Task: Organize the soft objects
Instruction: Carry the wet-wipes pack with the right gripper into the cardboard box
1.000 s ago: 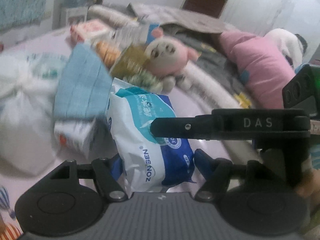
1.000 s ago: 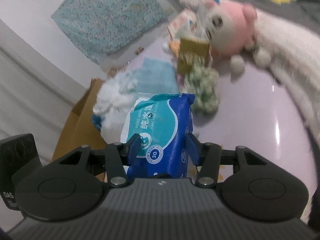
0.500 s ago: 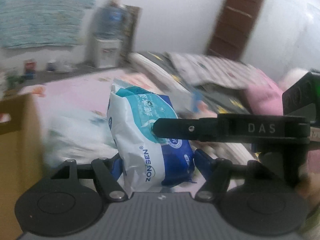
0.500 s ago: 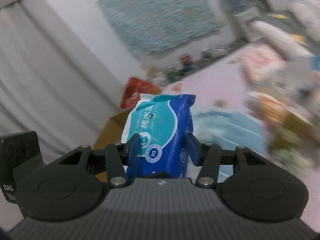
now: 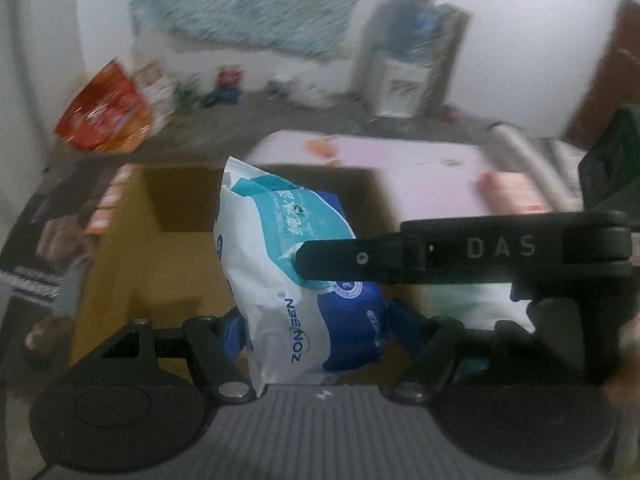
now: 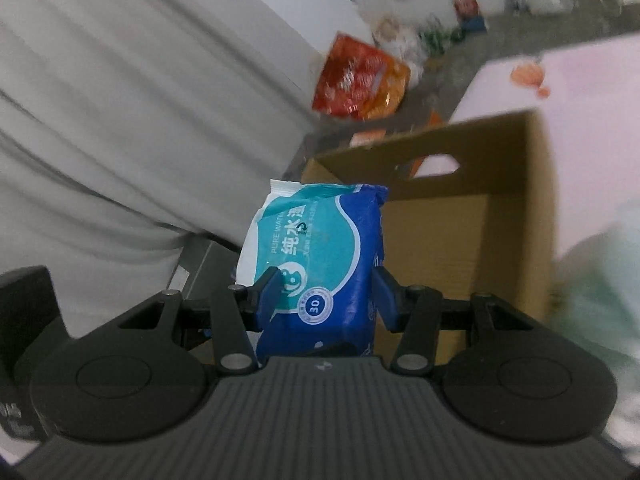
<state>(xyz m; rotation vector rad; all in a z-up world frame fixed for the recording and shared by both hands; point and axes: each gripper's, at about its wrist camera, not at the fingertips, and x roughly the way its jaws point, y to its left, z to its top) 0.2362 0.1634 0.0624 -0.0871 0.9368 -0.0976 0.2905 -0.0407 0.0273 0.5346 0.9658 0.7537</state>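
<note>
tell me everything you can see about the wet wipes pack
The wet wipes pack is a soft plastic pouch, white, teal and dark blue, printed with "PURE WATER", Chinese characters, "30" in a round badge and "ZONSEN" along one side. It looks full and slightly crumpled, sealed at the top edge. It stands upright in the air, pinched by both the right gripper and the left gripper. It hangs by the open cardboard box, not yet inside.

Left tool [image 5: 316, 326] clamps the wipes pack [image 5: 288, 276] upright between its blue fingers [image 5: 404, 320]. Right tool [image 5: 460, 258] crosses from the right, its tip touching the pack. Open cardboard box [image 5: 132, 248] lies beyond.
</note>
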